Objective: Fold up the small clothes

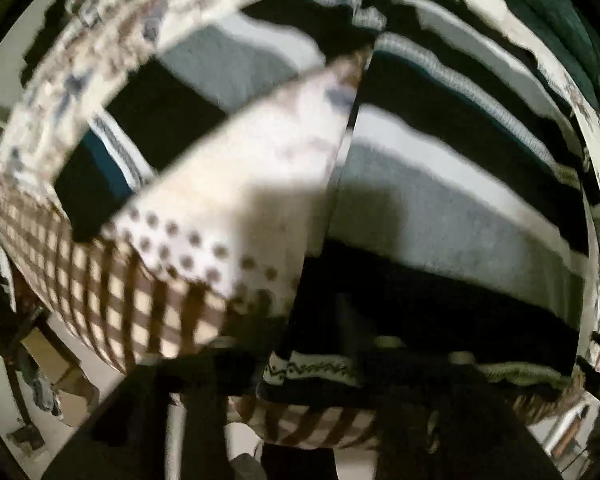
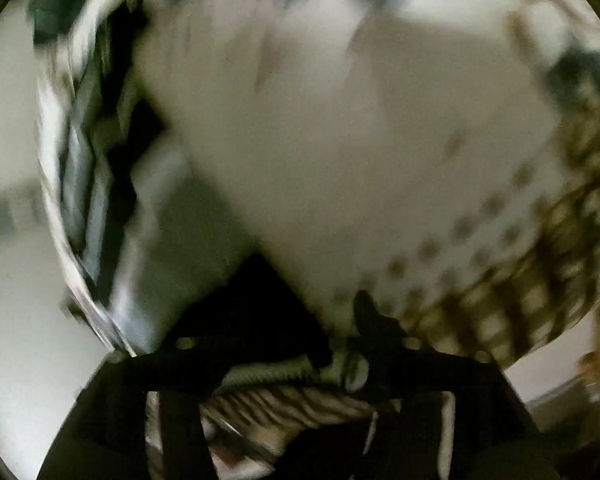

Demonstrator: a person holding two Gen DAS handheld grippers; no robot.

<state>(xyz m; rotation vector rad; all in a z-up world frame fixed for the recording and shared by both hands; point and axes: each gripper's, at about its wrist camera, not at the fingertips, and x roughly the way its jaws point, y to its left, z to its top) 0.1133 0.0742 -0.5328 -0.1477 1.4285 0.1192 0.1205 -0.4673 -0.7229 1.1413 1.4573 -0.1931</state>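
The striped knit garment (image 1: 440,208) lies spread just ahead of the left tool (image 1: 308,364), over a patterned cloth (image 1: 228,184). It looks soft and limp; grasp its hem edge. Whether either tool, left or right (image 2: 332,360), grips, I cannot tell.

— What carries it all?

— A surface under a patterned cloth (image 1: 100,280) — cream, brown checks at its edge, dots further in.

— And lying on it?

— A striped garment (image 1: 452,216), black, grey and white bands, spread flat; a pale dotted piece (image 1: 236,184) lies beside it, overlapping its left edge.
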